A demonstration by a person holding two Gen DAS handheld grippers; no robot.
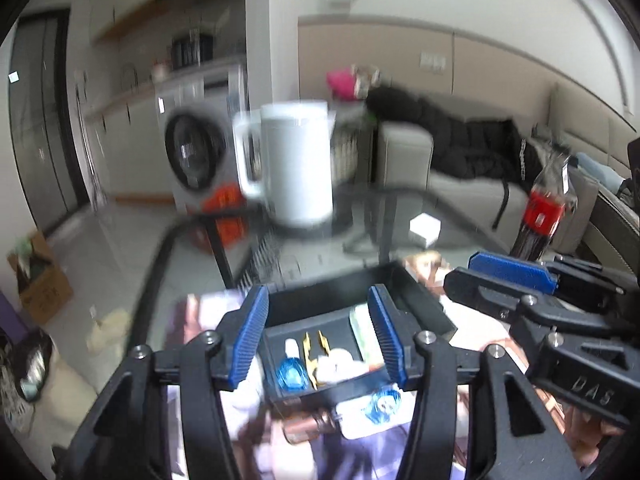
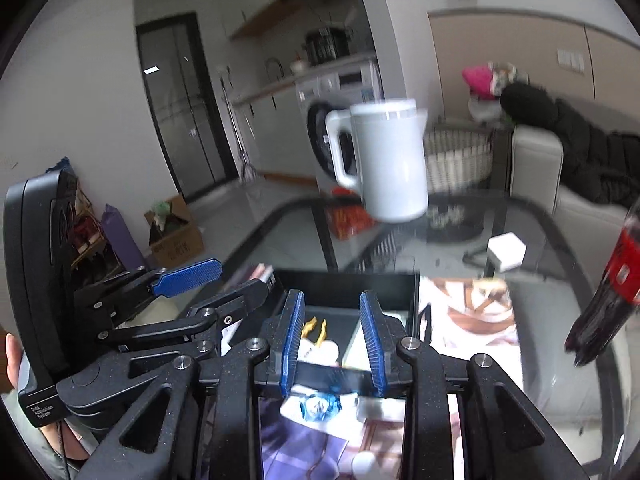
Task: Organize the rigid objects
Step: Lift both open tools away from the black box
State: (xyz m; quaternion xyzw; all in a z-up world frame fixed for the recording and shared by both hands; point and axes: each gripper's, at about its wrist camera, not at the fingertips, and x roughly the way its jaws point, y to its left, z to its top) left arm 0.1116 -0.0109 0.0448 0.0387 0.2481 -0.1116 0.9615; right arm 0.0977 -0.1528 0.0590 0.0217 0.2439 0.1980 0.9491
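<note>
A black organizer tray (image 1: 312, 302) (image 2: 348, 280) sits on a glass table and holds a blue-capped item (image 1: 291, 372), gold tweezers (image 1: 312, 354) (image 2: 316, 330), white pieces and a green-white packet (image 1: 362, 330). My left gripper (image 1: 322, 336) is open, its blue pads either side of the tray. My right gripper (image 2: 332, 340) is open over the tray's near edge; it also shows in the left wrist view (image 1: 508, 276). A blue item in a packet (image 1: 383, 404) (image 2: 318, 406) lies just in front of the tray.
A tall white mug (image 1: 294, 164) (image 2: 390, 160) stands at the table's far side. A cola bottle (image 1: 542, 212) (image 2: 604, 288) stands at the right. A small white box (image 1: 424, 230) (image 2: 506, 252) and a printed mat (image 2: 472, 312) lie on the glass.
</note>
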